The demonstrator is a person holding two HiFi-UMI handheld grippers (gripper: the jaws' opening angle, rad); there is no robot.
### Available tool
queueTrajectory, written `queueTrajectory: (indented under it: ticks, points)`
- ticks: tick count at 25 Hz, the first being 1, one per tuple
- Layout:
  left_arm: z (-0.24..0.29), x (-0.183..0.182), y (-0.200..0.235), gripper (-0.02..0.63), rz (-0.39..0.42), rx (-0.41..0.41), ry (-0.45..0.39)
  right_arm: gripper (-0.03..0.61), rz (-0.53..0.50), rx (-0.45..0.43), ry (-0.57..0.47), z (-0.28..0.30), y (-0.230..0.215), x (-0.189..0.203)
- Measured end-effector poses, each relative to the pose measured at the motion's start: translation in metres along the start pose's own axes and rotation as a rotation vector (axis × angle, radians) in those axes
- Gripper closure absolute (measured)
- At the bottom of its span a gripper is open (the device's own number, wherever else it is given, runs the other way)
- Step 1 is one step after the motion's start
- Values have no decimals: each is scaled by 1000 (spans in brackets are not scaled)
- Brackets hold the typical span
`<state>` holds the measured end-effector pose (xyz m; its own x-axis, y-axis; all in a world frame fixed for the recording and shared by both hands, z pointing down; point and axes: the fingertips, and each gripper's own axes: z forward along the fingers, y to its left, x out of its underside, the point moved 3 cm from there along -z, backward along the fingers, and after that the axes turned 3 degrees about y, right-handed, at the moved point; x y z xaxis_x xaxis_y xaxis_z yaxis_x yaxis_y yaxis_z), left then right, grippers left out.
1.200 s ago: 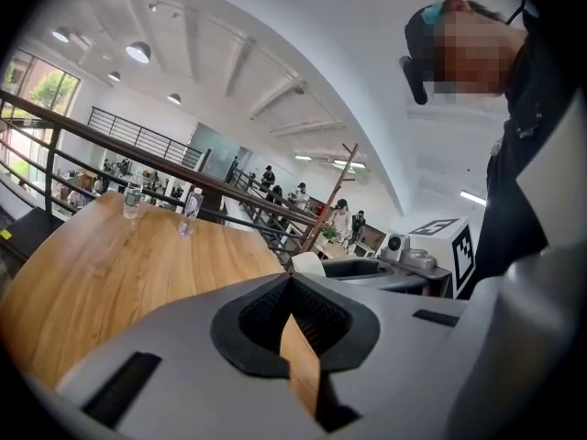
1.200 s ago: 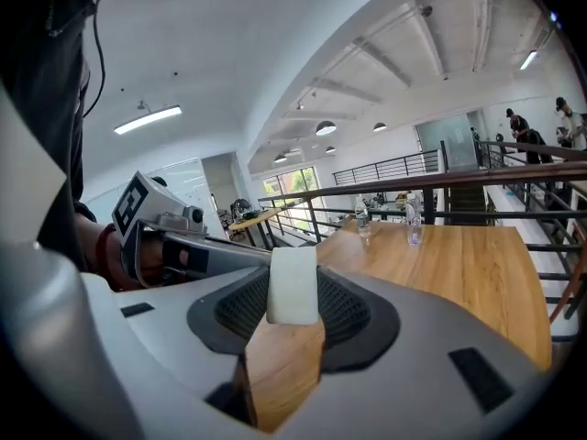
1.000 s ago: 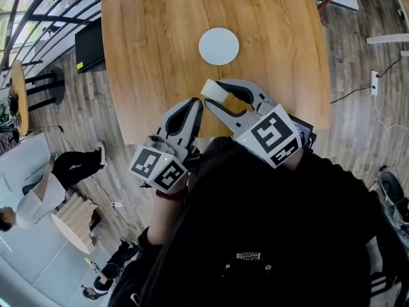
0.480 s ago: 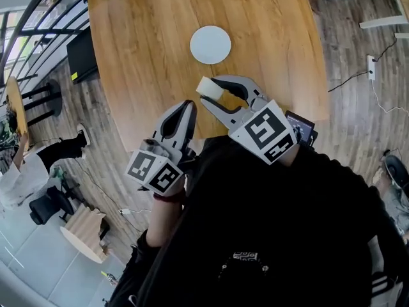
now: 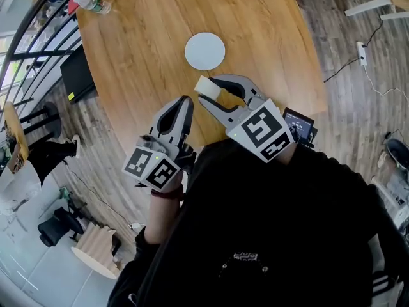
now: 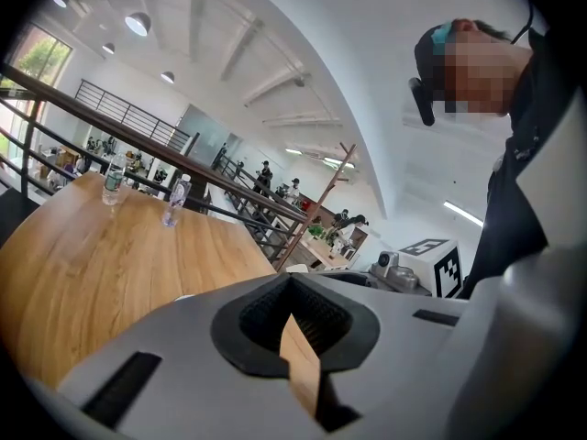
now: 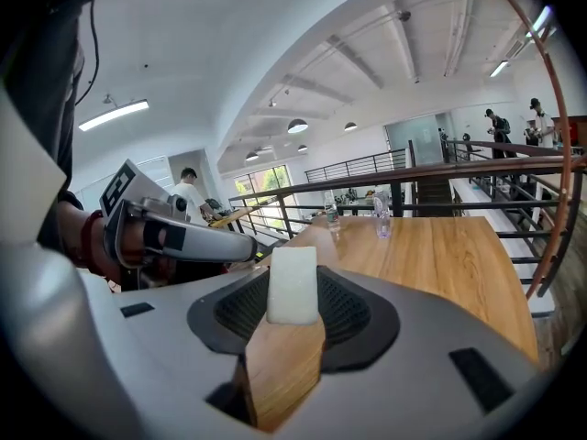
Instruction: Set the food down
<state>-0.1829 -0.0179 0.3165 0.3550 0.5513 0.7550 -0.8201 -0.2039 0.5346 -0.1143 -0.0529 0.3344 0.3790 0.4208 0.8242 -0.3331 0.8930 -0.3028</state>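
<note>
In the head view, the right gripper (image 5: 206, 90) is clamped on a pale block of food (image 5: 205, 85), pinched at the very tips of its two fingers above the wooden table (image 5: 268, 37). A white plate (image 5: 205, 51) lies on the table just beyond those fingertips, apart from the food. The left gripper (image 5: 184, 103) sits beside the right gripper's lower finger with its own fingers drawn together and nothing between them. A bottle (image 5: 94, 5) stands well beyond the left fingertips, at the table's far edge. A small dark device with a screen (image 5: 298, 125) lies behind the right fingers, next to that gripper's marker cube.

In the left gripper view, the left gripper (image 6: 293, 291) has its fingers closed on each other, with only a thin sliver of tabletop showing between the pads. Two bottles (image 6: 112, 181) stand far ahead, near the railing.

In the right gripper view, the right gripper (image 7: 293, 287) presses both pads against the food (image 7: 293, 285), which stands upright between the fingertips. The left gripper (image 7: 183, 236) reaches in from the left of the fingers.
</note>
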Motion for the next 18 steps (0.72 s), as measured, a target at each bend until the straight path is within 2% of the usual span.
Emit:
queueTrajectory:
  ticks: [18]
  points:
    - [3,4,27,609,-44,1,14,405,-5,20,28,34,-7,-3]
